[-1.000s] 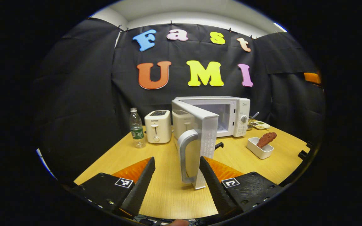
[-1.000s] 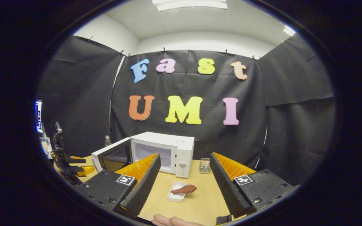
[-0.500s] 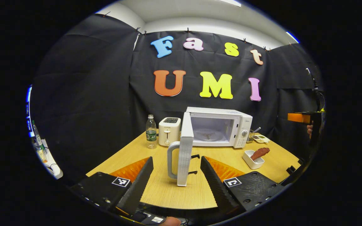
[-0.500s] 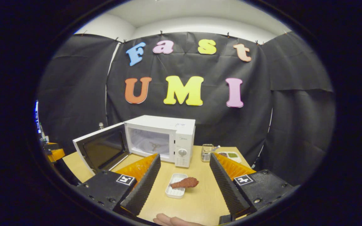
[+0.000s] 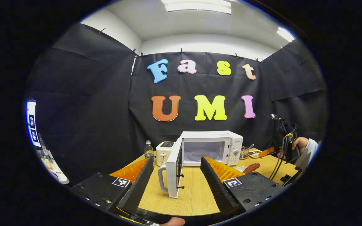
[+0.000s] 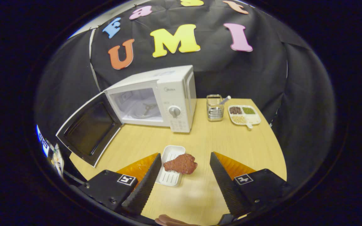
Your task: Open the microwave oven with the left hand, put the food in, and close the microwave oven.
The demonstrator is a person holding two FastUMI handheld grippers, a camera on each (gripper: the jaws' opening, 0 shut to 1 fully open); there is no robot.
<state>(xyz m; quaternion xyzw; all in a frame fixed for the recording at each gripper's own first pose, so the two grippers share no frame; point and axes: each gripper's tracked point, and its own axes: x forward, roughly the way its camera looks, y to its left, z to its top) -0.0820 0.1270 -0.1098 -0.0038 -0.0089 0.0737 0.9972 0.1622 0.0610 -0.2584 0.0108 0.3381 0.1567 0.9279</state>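
Note:
The white microwave [image 5: 212,147] stands at the back of the wooden table with its door [image 5: 172,172] swung wide open and its cavity empty. My left gripper [image 5: 177,159] is open, drawn back from the door's handle [image 5: 162,177], touching nothing. In the right gripper view the microwave [image 6: 156,97] and its open door [image 6: 90,131] lie ahead to the left. A brown drumstick-shaped piece of food [image 6: 181,164] rests across a small white dish [image 6: 171,169]. My right gripper [image 6: 185,155] hangs open just above it, fingers either side and apart from it.
A white toaster [image 5: 165,152] and a water bottle [image 5: 149,150] stand left of the microwave. A wire holder [image 6: 215,108] and a divided plate of beans [image 6: 243,114] sit at its right. A hand [image 5: 297,142] holds the other gripper at the table's right edge.
The door has swung from half open to wide open. My left gripper has let go and backed away from it. My right gripper has tilted down and come close over the food.

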